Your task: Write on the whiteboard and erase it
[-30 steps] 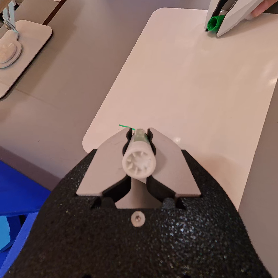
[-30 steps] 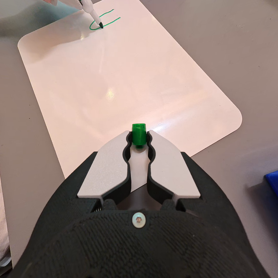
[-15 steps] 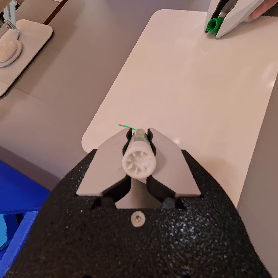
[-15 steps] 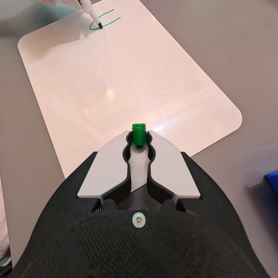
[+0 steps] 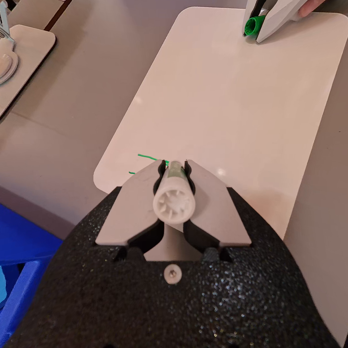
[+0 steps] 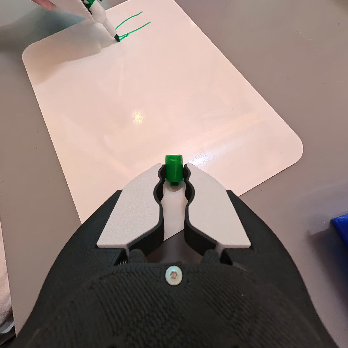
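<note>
L gripper (image 5: pixel 174 162) clamped on the marker (image 5: pixel 174 195), white barrel w/ green band, butt end toward the cam. In the right wrist view the marker's green tip (image 6: pixel 116 38) is touching the whiteboard (image 6: pixel 150 94) at the far corner, right at the end of a few green strokes (image 6: pixel 134 23). Left wrist view shows only two stroke ends poking out left of the gripper fingers (image 5: pixel 139 188); rest is hidden behind them.

R gripper (image 6: pixel 173 165) closed on the green cap (image 6: pixel 173 170), cap pinched near the fingertips, open end pointing away from the cam. It hangs over the opposite end of the whiteboard, well apart from the marker; can't tell if the cap touches the surface.

Whiteboard is white, rounded corners, flat on the grey table (image 6: pixel 282 56). Blue bin (image 5: pixel 20 263) at L edge of the left view, a light board w/ a pale pad on it (image 5: pixel 28 50) far left, separate from the whiteboard.
</note>
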